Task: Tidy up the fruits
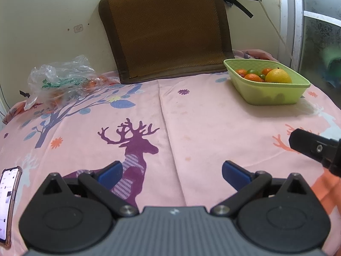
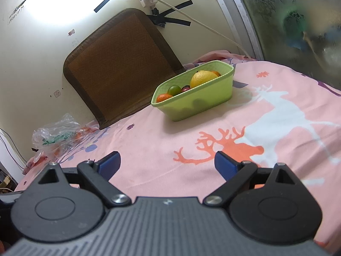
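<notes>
Fruit fills the green basket (image 1: 277, 97) at the far right of the pink deer-print cloth (image 1: 202, 128): a big yellow citrus (image 1: 278, 76), tangerines (image 1: 252, 77) and a green fruit (image 2: 174, 90). Left gripper (image 1: 172, 171) and right gripper (image 2: 167, 163) both gape, empty. A clear plastic bag (image 1: 57, 79) lies far left, its green print unreadable. The phone (image 1: 8, 202) screen is illegible.

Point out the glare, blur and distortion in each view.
Left wrist: even light, fisheye bends the sheet; window blurred. Right wrist: strong glare whites out the upper-left wall; basket casts a soft shadow; glass at right smeared.
</notes>
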